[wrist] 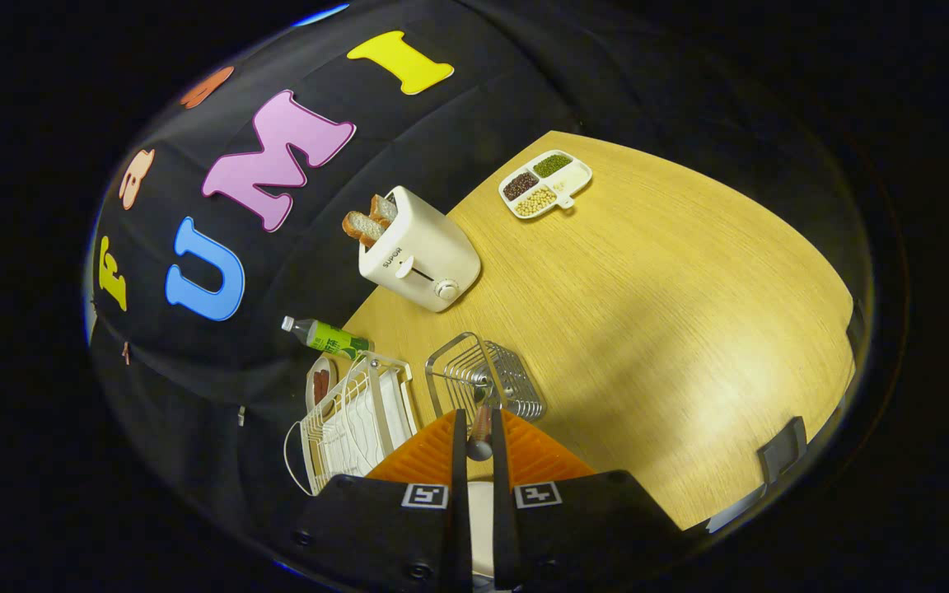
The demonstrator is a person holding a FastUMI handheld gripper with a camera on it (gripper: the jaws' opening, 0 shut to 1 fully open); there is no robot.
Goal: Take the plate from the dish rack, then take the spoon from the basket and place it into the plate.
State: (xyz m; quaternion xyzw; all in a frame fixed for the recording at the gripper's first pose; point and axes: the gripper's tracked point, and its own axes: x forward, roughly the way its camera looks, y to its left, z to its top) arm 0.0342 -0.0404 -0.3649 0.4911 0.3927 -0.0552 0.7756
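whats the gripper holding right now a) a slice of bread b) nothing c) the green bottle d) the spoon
d: the gripper has its fingers closed on the spoon, whose handle sticks up between them just in front of the wire basket.

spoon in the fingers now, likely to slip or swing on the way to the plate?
Possibly. The fingers pinch the spoon on its slim handle, so it may pivot. It looks stiff and light. The rounded metal end looks smooth, so some slip is plausible. The wire basket sits just beyond.
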